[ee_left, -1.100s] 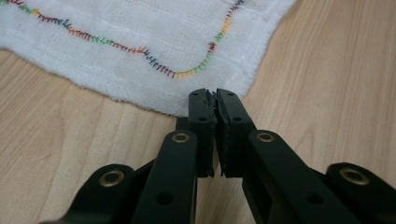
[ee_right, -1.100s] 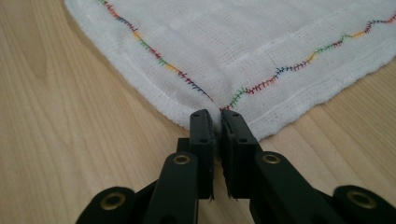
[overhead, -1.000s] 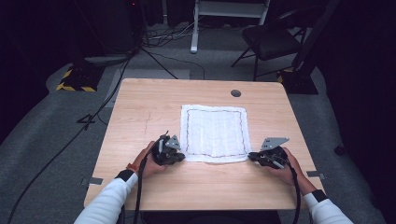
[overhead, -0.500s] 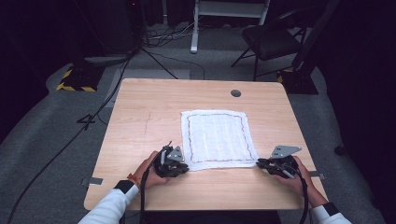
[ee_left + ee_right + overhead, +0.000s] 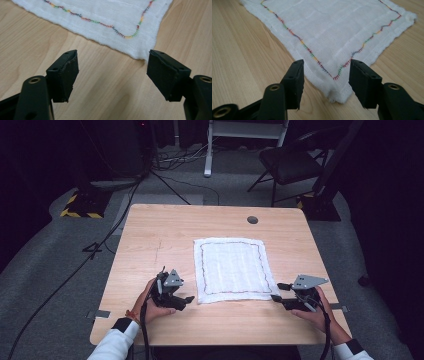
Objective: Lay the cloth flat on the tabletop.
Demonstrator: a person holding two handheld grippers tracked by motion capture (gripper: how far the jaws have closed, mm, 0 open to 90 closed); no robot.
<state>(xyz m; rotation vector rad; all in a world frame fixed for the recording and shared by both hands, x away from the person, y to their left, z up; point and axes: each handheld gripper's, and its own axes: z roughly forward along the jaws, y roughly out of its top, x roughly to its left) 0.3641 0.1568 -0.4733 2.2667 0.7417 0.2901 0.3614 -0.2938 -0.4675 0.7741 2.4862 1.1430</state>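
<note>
lowest in the high view, two white sleeves enter from the bottom edge, each hand carrying a gripper. the left gripper (image 5: 189,298) sits at lower left of centre, resting low over the wooden table (image 5: 150,245), just beside the near left corner of the white cloth (image 5: 231,270). its jaws have just been opening; in the left gripper view the left gripper (image 5: 112,75) stands with its jaws wide apart, bare wood between them, and the cloth (image 5: 105,20) corner lies just past the right-hand pad (image 5: 162,75), not pinched. a cable trails from it toward the bottom edge.

the right gripper (image 5: 276,297) sits at lower right, with a grey three-cornered plate on top. its jaws have also just been opening. in the right gripper view the right gripper (image 5: 325,82) stands with its jaws parted, and the near corner of the cloth (image 5: 332,32) lies on the table between them; the pads are clear of the fabric on both sides, so nothing is clamped.

the cloth lies flat and spread at centre frame in the high view, roughly rectangular, with a line of multicoloured stitching running inside its border. no folds noted; the corner nearest the right gripper is slightly bunched.

further up, a round grey grommet (image 5: 252,220) is set in the tabletop near the far edge, well apart from the cloth. beyond the table, upper right, a dark chair (image 5: 290,165) stands on grey floor; cables (image 5: 100,250) run across the floor at left.
</note>
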